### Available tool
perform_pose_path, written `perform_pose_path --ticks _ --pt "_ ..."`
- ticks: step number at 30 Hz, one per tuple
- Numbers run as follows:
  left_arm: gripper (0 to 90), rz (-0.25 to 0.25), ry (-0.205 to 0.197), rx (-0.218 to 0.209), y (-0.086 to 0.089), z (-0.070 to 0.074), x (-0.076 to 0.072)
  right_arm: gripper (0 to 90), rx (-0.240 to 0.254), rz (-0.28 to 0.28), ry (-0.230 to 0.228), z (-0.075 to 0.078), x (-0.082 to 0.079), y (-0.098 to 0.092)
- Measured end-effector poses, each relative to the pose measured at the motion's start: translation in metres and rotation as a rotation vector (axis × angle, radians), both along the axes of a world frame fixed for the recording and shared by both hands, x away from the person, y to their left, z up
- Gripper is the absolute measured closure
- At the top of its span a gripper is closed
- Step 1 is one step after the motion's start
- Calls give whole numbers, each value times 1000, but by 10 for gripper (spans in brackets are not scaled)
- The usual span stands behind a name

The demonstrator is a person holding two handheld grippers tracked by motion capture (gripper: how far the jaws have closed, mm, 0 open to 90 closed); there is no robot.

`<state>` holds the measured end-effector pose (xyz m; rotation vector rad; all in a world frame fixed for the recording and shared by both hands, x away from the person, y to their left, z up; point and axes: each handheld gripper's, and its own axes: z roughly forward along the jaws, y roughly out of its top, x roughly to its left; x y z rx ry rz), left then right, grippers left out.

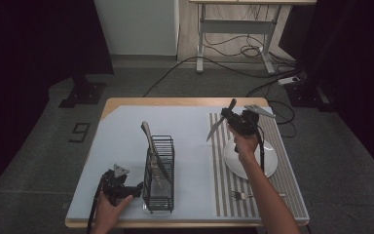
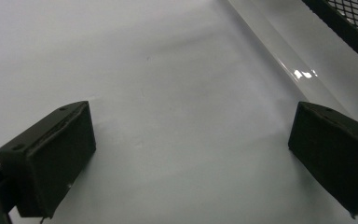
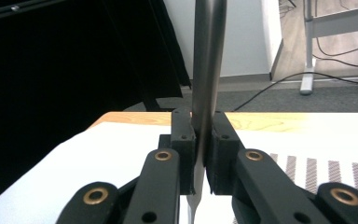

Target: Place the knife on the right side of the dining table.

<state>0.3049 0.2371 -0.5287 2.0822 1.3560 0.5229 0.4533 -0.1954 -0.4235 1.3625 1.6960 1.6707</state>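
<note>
My right gripper (image 1: 232,117) hangs over the far end of the striped placemat (image 1: 222,187), just beyond the white plate (image 1: 269,163). It is shut on a table knife (image 1: 217,126), whose blade slants down to the left. In the right gripper view the knife (image 3: 208,70) stands upright, pinched between the two pads of the right gripper (image 3: 200,122). My left gripper (image 1: 135,188) rests low on the white table cover, left of the black wire rack (image 1: 159,170). In its own view the left gripper (image 2: 191,154) stands wide open over bare cover, with nothing between the jaws.
Another knife (image 1: 151,141) leans upright in the wire rack. A fork (image 1: 243,195) lies on the placemat near the front edge. The rack's mesh corner (image 2: 354,21) and a clear strip (image 2: 284,53) lie close to my left gripper's right jaw. Cables and a desk frame stand beyond the table.
</note>
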Motion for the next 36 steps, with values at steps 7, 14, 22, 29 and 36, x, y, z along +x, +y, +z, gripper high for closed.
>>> perform_pose_path --ticks 7,14,22,29,36 --pt "0 0 0 0 0 0 0 837 -9 -36 12 -7 13 -7" --pt "0 0 0 -1 0 0 0 837 0 -71 15 -9 23 -15" --pt "0 0 0 0 0 0 0 837 -5 -104 18 -9 33 -28" --pt "0 0 0 0 0 0 0 836 24 -137 11 -12 41 -37" --pt "0 0 0 0 0 0 0 837 30 -154 14 -18 49 -39"
